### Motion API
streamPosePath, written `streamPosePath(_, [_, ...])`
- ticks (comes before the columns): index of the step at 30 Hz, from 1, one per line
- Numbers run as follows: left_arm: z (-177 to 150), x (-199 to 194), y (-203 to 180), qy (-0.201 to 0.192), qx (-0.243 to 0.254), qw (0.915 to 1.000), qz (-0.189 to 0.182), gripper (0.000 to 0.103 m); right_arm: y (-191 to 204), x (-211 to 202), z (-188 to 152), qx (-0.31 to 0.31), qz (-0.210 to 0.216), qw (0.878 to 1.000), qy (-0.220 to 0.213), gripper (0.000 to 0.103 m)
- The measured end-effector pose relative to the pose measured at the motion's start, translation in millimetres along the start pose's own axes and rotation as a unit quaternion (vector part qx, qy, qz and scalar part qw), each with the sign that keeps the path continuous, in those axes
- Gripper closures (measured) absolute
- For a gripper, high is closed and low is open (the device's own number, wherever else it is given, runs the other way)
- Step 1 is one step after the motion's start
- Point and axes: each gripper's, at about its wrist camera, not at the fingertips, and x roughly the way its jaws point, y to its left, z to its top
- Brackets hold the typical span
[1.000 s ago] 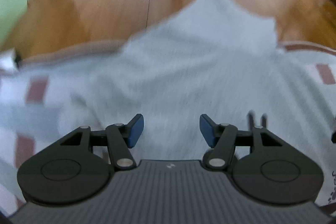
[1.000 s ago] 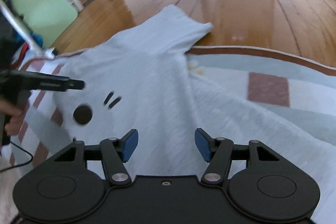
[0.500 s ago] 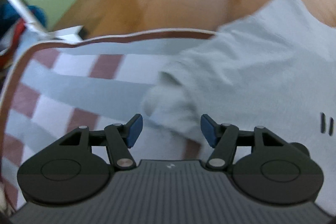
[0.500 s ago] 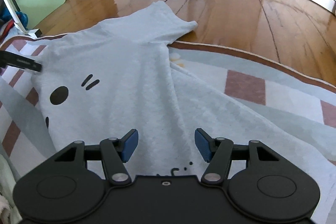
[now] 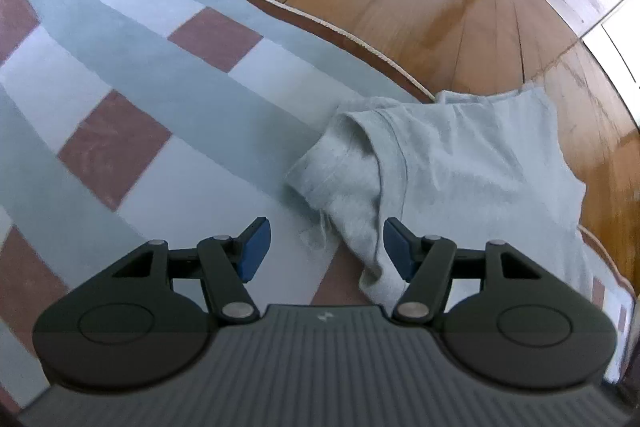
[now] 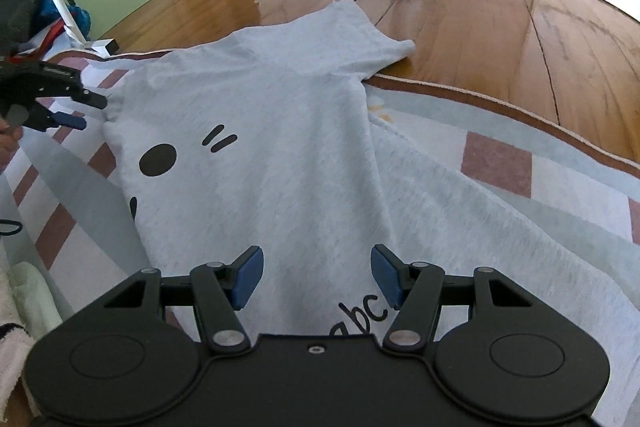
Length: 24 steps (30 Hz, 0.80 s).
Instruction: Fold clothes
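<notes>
Just ahead-right of the open left tongs [image 5: 324, 247] lies the shirt's [image 5: 472, 167] crumpled sleeve [image 5: 344, 167]; the right tongs [image 6: 316, 277], also open, hover over the shirt's lower body.

Pale grey T-shirt [image 6: 280, 147] spread flat, black cartoon print up; one sleeve [image 5: 340, 167] crumpled.

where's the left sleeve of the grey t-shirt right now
In the left wrist view the sleeve lies crumpled on the checked rug, just ahead of the open left gripper.
</notes>
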Motion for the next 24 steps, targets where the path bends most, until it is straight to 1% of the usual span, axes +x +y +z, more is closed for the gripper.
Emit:
streamPosePath(3, [10.7, 17.9, -3.0, 0.000, -0.014, 0.9996, -0.023, 0.037, -6.7, -0.2, -1.9, 0.006, -0.008, 1.000, 0.002, 0.038])
streamPosePath(5, [15.6, 31.4, -10.0, -0.007, -0.008, 0.9998, -0.015, 0.025, -12.8, -4.6, -4.0, 0.015, -0.016, 1.000, -0.003, 0.038])
streamPosePath(6, [16.1, 35.3, -14.1, -0.017, -0.003, 0.9998, -0.012, 0.021, -15.9, -6.8, -5.0, 0.019, -0.019, 1.000, -0.006, 0.038])
streamPosePath(7, [16.1, 37.6, -18.5, -0.032, 0.003, 0.9994, -0.011, 0.021, -22.0, -10.3, -7.5, 0.030, -0.023, 0.999, -0.010, 0.038])
streamPosePath(8, [15.9, 39.5, -22.8, -0.045, 0.013, 0.9989, -0.008, 0.033, -29.5, -13.0, -10.9, 0.045, -0.025, 0.999, -0.013, 0.038])
streamPosePath(9, [15.6, 40.3, -28.4, -0.050, 0.036, 0.9981, -0.004, 0.056, -37.1, -15.3, -14.4, 0.059, -0.025, 0.998, -0.015, 0.038])
streamPosePath(10, [15.4, 40.8, -35.4, -0.050, 0.068, 0.9964, 0.000, 0.094, -45.8, -17.1, -18.7, 0.075, -0.026, 0.997, -0.017, 0.038])
streamPosePath(11, [15.6, 36.7, -40.0, -0.056, 0.088, 0.9946, 0.003, 0.095, -54.3, -19.0, -23.3, 0.089, -0.031, 0.995, -0.017, 0.038])
streamPosePath(12, [16.1, 28.1, -42.3, -0.069, 0.095, 0.9931, 0.005, 0.095, -62.7, -21.1, -27.8, 0.103, -0.038, 0.994, -0.017, 0.038])
streamPosePath(13, [16.5, 18.7, -45.0, -0.086, 0.106, 0.9905, 0.016, 0.095, -70.9, -24.7, -32.8, 0.115, -0.048, 0.992, -0.019, 0.038])
streamPosePath(14, [16.2, 10.4, -48.0, -0.105, 0.122, 0.9862, 0.037, 0.095, -78.9, -30.1, -38.4, 0.125, -0.057, 0.990, -0.023, 0.038])
streamPosePath(15, [16.1, 6.8, -50.0, -0.112, 0.136, 0.9827, 0.058, 0.095, -87.6, -37.4, -44.6, 0.134, -0.066, 0.988, -0.029, 0.038])
streamPosePath(16, [16.5, 7.7, -49.2, -0.107, 0.135, 0.9828, 0.066, 0.095, -96.7, -45.1, -50.9, 0.141, -0.076, 0.986, -0.036, 0.038])
streamPosePath(18, [17.5, 13.3, -45.2, -0.088, 0.115, 0.9865, 0.076, 0.091, -115.6, -59.0, -64.1, 0.155, -0.102, 0.982, -0.048, 0.038])
streamPosePath(19, [17.4, 15.4, -45.9, -0.081, 0.112, 0.9857, 0.097, 0.082, -126.6, -66.5, -71.0, 0.162, -0.117, 0.978, -0.054, 0.038])
streamPosePath(20, [16.5, 12.8, -49.7, -0.087, 0.115, 0.9817, 0.125, 0.074, -138.1, -74.4, -77.8, 0.172, -0.133, 0.974, -0.065, 0.039])
streamPosePath(21, [15.0, 6.1, -54.7, -0.104, 0.122, 0.9758, 0.149, 0.070, -150.9, -81.4, -83.6, 0.187, -0.145, 0.969, -0.072, 0.047])
streamPosePath(22, [13.4, -2.4, -60.0, -0.124, 0.129, 0.9710, 0.159, 0.061, -164.0, -87.9, -89.1, 0.203, -0.155, 0.964, -0.078, 0.057])
streamPosePath(23, [11.5, -14.3, -66.0, -0.144, 0.139, 0.9695, 0.141, 0.055, -175.4, -93.0, -93.6, 0.219, -0.165, 0.958, -0.080, 0.058])
streamPosePath(24, [9.5, -25.5, -71.7, -0.158, 0.145, 0.9704, 0.111, 0.055, -186.3, -97.6, -97.9, 0.234, -0.174, 0.953, -0.081, 0.057])
